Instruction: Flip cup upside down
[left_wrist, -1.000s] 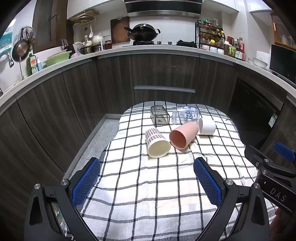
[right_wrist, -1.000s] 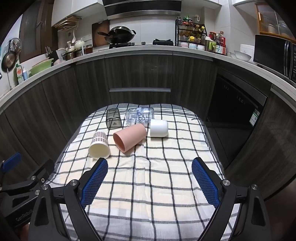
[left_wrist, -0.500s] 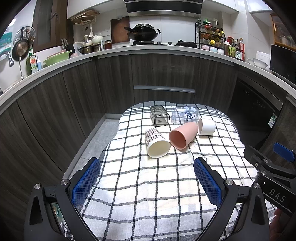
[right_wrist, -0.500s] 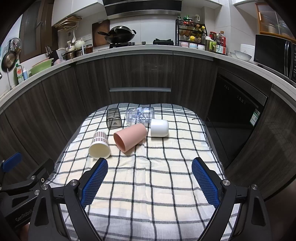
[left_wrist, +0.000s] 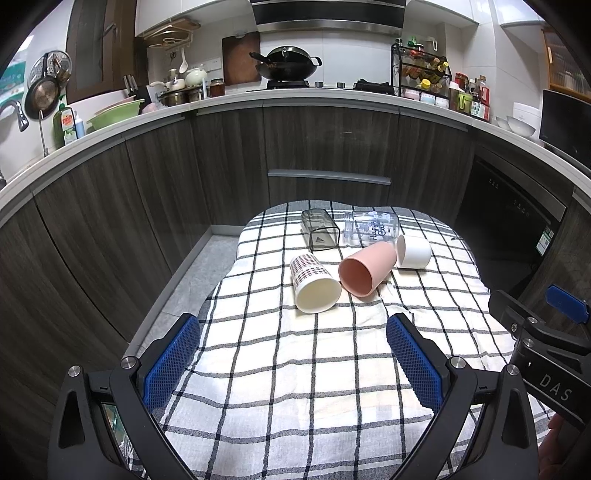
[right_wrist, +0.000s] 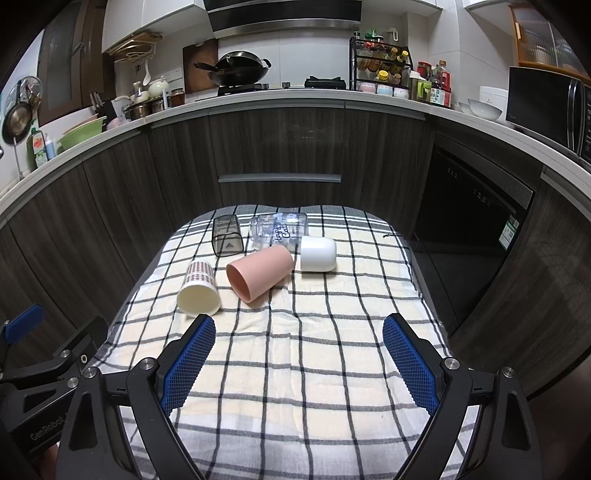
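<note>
Several cups lie on their sides on a checked cloth: a cream cup with a plaid band, a pink cup, a white cup, a dark clear square cup and a clear printed glass. My left gripper is open and empty, near the front of the cloth, well short of the cups. My right gripper is open and empty, also short of them.
The cloth-covered table stands before dark curved kitchen cabinets. The right gripper's body shows at the right edge of the left wrist view; the left gripper's body shows at the left edge of the right wrist view. The floor lies left of the table.
</note>
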